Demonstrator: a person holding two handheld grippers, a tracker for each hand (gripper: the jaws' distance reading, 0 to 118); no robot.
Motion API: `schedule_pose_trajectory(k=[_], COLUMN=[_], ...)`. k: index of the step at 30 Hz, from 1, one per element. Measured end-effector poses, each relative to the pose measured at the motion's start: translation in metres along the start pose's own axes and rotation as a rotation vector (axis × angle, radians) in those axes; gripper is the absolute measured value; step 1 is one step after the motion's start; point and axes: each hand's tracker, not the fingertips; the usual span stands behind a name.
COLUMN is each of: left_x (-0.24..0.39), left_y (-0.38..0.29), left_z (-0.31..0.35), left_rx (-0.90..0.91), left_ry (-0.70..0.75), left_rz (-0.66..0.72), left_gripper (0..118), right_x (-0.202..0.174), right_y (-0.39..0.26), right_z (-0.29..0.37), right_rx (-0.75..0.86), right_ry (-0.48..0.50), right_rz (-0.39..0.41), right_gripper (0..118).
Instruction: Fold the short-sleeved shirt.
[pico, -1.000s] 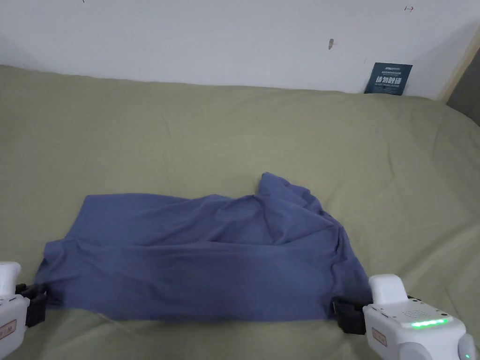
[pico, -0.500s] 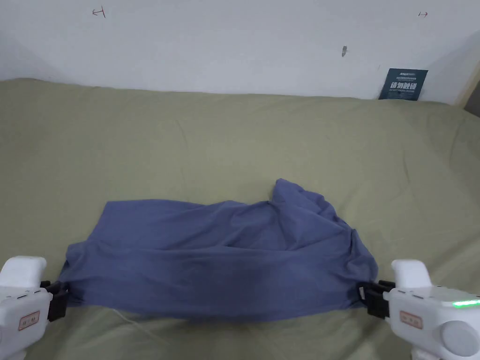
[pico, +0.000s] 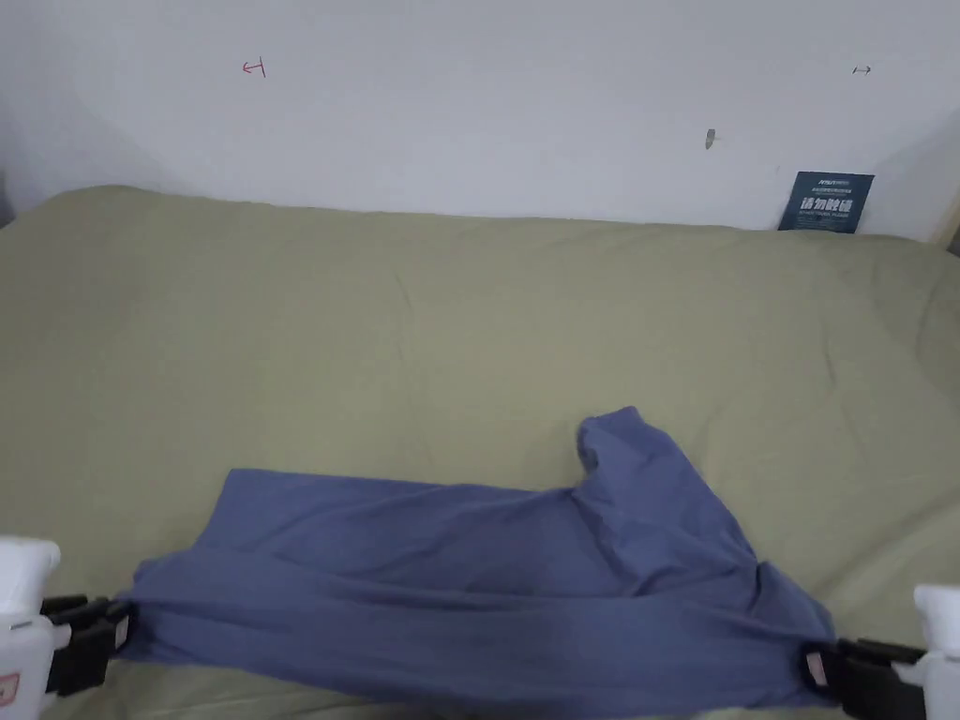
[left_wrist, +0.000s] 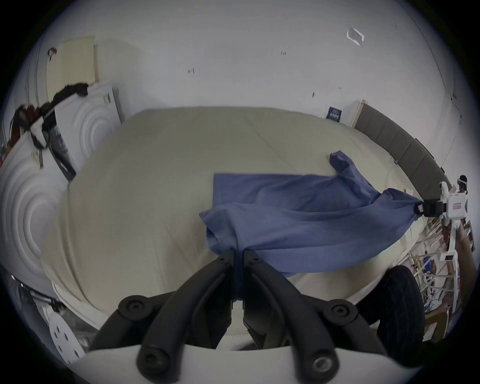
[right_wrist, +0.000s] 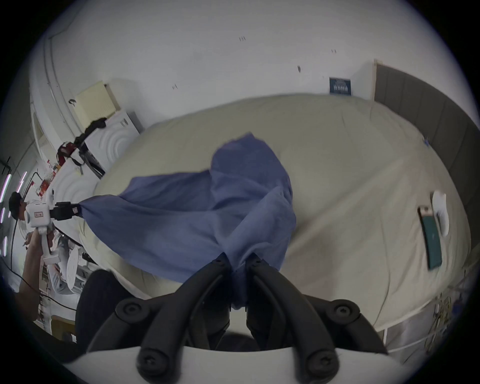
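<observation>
Head view: left gripper (pico: 120, 626) and right gripper (pico: 814, 669) are clamping the shirt (pico: 487, 591) corners, stretching it flat for folding.

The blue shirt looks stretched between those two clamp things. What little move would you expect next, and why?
Probably carry both corners forward over the bed and lay them down. The left gripper and right gripper each pinch a near corner of the shirt, taut between them, while its far part lies rumpled with one sleeve sticking up. Laying it flat would prepare a fold.
</observation>
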Motion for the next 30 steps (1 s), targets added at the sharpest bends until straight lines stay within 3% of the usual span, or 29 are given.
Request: schedule_pose_trajectory(k=[4, 5, 6, 7, 9, 10, 11, 14, 17, 20, 21, 22, 23, 24, 25, 30], left_x=[-0.004, -0.003, -0.003, -0.004, -0.004, -0.001, 0.005, 0.034, 0.058, 0.085, 0.091, 0.095, 0.098, 0.104, 0.107, 0.096], left_y=[-0.031, -0.036, -0.040, -0.042, -0.041, -0.040, -0.037, -0.027, -0.020, -0.018, -0.019, -0.020, -0.020, -0.020, -0.019, -0.004], left_z=[-0.029, -0.033, -0.034, -0.034, -0.025, -0.015, -0.002, 0.041, 0.056, 0.061, 0.060, 0.059, 0.058, 0.056, 0.052, 0.032], left_rx=[-0.066, -0.060, -0.030, -0.016, 0.053, 0.102, 0.162, 0.429, 0.577, 0.653, 0.665, 0.663, 0.666, 0.663, 0.652, 0.548], left_ry=[0.001, 0.008, 0.013, 0.018, 0.048, 0.062, 0.079, 0.111, 0.114, 0.138, 0.136, 0.129, 0.127, 0.126, 0.128, 0.106], left_rz=[0.040, 0.041, 0.044, 0.055, 0.079, 0.065, 0.049, -0.041, -0.088, -0.097, -0.101, -0.100, -0.101, -0.107, -0.117, -0.104], left_gripper=[5, 6, 21, 30, 54, 93, 112, 114, 114, 112, 103, 89, 67, 31, 12, 3], right_x=[0.007, 0.014, 0.015, 0.015, 0.013, 0.005, -0.004, -0.042, -0.084, -0.115, -0.122, -0.130, -0.136, -0.141, -0.143, -0.149], right_y=[-0.039, -0.045, -0.049, -0.050, -0.044, -0.037, -0.031, -0.014, -0.009, -0.010, -0.012, -0.013, -0.012, -0.010, -0.010, -0.005], right_z=[-0.028, -0.038, -0.041, -0.041, -0.035, -0.025, -0.015, 0.017, 0.039, 0.047, 0.047, 0.047, 0.047, 0.045, 0.041, 0.033], right_rx=[-0.041, -0.037, -0.021, -0.003, -0.005, 0.028, 0.061, 0.250, 0.518, 0.706, 0.760, 0.788, 0.789, 0.772, 0.770, 0.735], right_ry=[0.004, -0.001, -0.005, -0.009, -0.020, -0.061, -0.082, -0.114, -0.083, -0.086, -0.091, -0.087, -0.086, -0.076, -0.082, -0.079], right_rz=[-0.071, -0.092, -0.113, -0.129, -0.129, -0.102, -0.069, 0.049, 0.088, 0.104, 0.115, 0.126, 0.131, 0.137, 0.149, 0.189], right_gripper=[13, 26, 62, 62, 79, 91, 90, 90, 90, 89, 82, 69, 50, 19, 10, 9])
